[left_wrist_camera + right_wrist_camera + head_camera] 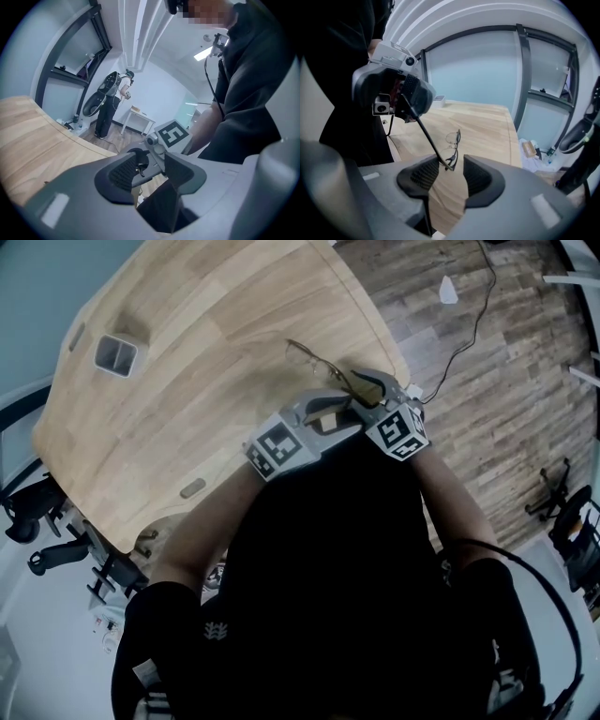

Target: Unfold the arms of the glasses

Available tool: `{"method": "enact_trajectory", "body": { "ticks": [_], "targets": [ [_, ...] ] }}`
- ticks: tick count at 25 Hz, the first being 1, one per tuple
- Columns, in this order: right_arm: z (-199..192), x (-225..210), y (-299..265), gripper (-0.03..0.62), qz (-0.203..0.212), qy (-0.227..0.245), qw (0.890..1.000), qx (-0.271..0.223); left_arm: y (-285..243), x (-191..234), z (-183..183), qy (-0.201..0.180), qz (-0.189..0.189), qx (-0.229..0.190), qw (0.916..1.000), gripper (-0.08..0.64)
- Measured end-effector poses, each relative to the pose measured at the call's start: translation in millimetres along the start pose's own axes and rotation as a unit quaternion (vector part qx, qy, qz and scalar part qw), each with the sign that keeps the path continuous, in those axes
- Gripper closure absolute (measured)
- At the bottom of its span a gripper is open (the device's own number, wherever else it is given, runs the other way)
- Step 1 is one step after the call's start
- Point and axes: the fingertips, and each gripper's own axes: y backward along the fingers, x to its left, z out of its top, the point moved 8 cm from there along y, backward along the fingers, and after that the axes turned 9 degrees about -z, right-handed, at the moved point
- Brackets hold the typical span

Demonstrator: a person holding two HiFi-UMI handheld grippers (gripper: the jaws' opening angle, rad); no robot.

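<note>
Left gripper (152, 168): stands spread, jaws clearly apart. Meets the tip of one arm (425, 131) with a single pad, the other pad clear of it.

Right gripper (451, 174): likewise spread, pinching nothing. Frames the hinge corner of the glasses (453, 146) in its gap, nearer the pad on the left gripper's side.

From that corner up to the left gripper: the arm, swung out and straight. Just beyond the right gripper's jaws: the lenses, over the table (206, 352). Cannot tell whether resting on the wood or lifted off it.

Both grippers nearly tip to tip, close above the table's near corner. Just outside the right gripper: the table edge, then floor (497, 399) with a cable (473, 329) well apart. Ahead of both grippers and out past the left one: a wide stretch of wood, room to swing. Far off on the left gripper's side, near the far edge: a box (117, 354).
</note>
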Motion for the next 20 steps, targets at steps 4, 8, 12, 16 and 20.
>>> {"method": "enact_trajectory", "body": {
  "ticks": [4,8,12,16,20],
  "targets": [
    [-3,-9,-5,0.44,0.005,0.011,1.0,0.018,-8,-5,3,-0.009,-0.029,0.004,0.9995,0.36],
    [-2,-25,-8,0.44,0.005,0.03,0.999,0.028,1,4,9,-0.019,-0.002,-0.008,0.9998,0.359],
    [5,-55,-18,0.44,0.006,0.06,0.998,0.026,29,23,10,-0.008,0.061,-0.013,0.998,0.359],
    [11,-90,-32,0.44,0.008,0.099,0.994,0.044,54,43,3,0.01,0.134,0.006,0.9909,0.362],
    [18,-118,-47,0.44,-0.018,0.085,0.995,0.045,63,61,-3,0.019,0.216,0.038,0.9754,0.377]
  ]
}}
